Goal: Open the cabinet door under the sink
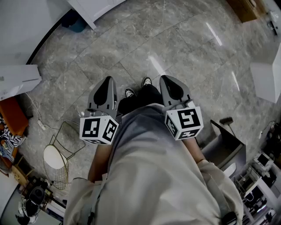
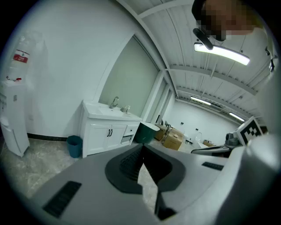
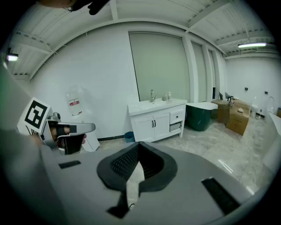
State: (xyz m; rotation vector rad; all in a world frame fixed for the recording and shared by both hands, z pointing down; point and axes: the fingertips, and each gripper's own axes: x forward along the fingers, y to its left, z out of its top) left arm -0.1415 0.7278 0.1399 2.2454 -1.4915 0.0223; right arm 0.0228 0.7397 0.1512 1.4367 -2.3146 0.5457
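The white sink cabinet stands far off against the wall, its two doors closed, with dark handles at the middle and a faucet on top. The right gripper view shows the same cabinet across the room. In the head view only its corner shows at the top edge. I hold both grippers low in front of the person's legs, far from the cabinet. My left gripper is shut with nothing in it. My right gripper is also shut and holds nothing.
A blue bin sits left of the cabinet and a dark green tub right of it. A water dispenser stands further left. A wire-frame stool is at my left, a grey box at my right. Marble floor stretches ahead.
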